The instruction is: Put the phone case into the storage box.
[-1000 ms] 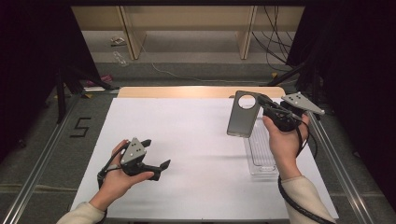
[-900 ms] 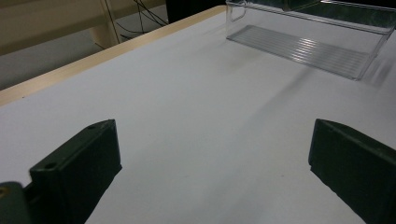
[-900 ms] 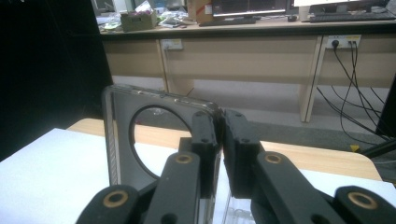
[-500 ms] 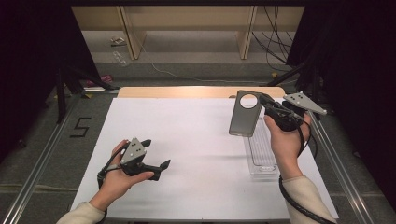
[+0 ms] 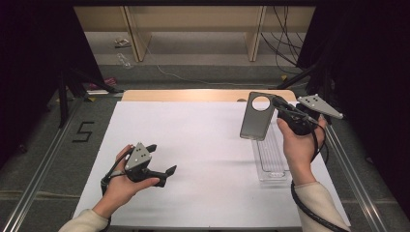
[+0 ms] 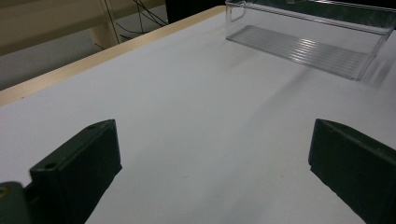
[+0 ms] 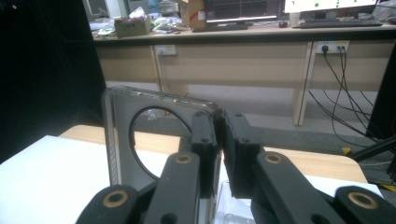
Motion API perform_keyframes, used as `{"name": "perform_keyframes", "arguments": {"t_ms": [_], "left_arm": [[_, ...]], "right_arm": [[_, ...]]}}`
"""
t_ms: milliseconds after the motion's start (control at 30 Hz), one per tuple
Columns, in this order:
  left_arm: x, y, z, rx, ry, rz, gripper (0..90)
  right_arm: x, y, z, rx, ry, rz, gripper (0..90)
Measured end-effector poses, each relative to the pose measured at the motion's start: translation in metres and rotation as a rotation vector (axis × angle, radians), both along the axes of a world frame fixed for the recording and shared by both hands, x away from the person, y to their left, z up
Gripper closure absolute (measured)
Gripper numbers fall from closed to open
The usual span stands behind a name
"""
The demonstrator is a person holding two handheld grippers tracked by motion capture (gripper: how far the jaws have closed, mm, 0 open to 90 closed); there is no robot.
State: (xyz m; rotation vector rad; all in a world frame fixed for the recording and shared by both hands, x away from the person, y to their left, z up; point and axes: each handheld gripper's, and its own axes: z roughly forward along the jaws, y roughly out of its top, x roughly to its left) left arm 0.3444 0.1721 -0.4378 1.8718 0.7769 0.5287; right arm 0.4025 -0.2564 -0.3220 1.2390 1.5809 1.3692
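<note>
right gripper (image 5: 279, 104) clamped on grey lid (image 5: 256, 118), held over clear bin (image 5: 270, 159) | no change since a second ago, we hold | left gripper (image 5: 162, 159) wide open, empty

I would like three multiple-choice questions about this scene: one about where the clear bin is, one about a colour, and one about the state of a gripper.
1. Where on the table does the clear bin stand?
A. on the person's right side
B. at the left edge
C. in the middle of the near edge

2. What colour is the lid with the round hole?
A. red
B. dark grey
C. yellow

3. How is the left gripper?
A. shut on the lid
B. shut on the bin
C. open, holding nothing

Answers:
1. A: the high view shows the bin beside the right hand, on the white sheet.
2. B: the lid looks smoky dark grey in the high view and the right gripper view, clamped by the right gripper.
3. C: the left gripper view shows its jaws far apart with bare sheet between.
</note>
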Motion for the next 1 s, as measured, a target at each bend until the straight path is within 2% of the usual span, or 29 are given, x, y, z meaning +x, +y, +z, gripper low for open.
{"name": "perform_keyframes", "arguments": {"t_ms": [1000], "left_arm": [[0.0001, 0.0, 0.0001, -0.002, 0.003, -0.001, 1.7]], "right_arm": [[0.001, -0.009, 0.0004, -0.004, -0.016, -0.031, 83.8]]}}
